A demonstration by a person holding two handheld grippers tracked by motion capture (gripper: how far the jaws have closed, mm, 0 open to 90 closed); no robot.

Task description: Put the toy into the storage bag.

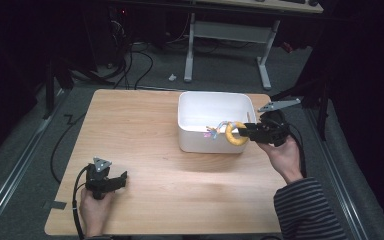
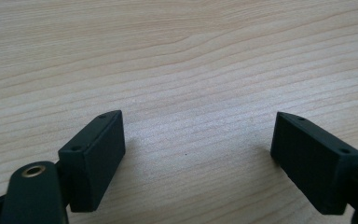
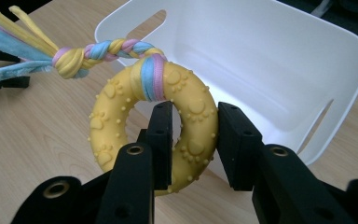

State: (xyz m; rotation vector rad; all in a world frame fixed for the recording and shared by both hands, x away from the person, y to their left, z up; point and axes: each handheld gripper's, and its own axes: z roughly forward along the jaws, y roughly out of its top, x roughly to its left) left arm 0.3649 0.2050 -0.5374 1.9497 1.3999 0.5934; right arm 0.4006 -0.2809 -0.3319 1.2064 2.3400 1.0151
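Right gripper (image 1: 241, 132): clamping its two black jaws on one side of the yellow ring toy (image 3: 154, 126), one jaw passing through the ring's hole and the other pressing on its outer edge; the person's hand (image 1: 282, 152) is holding it at the near right corner of the white bin (image 1: 215, 107)

Yellow ring toy: hanging upright in that grip, off the table, in front of the bin's near wall; paw prints and small bumps are showing on its surface

Braided rope (image 3: 98, 50): looping around the top of the ring in pink, blue and yellow; its frayed strands are trailing out sideways

Left gripper (image 2: 198, 149): sitting low over the wooden table (image 1: 140, 140) at the near left corner, jaws standing wide apart with bare wood between them; well apart from the bin
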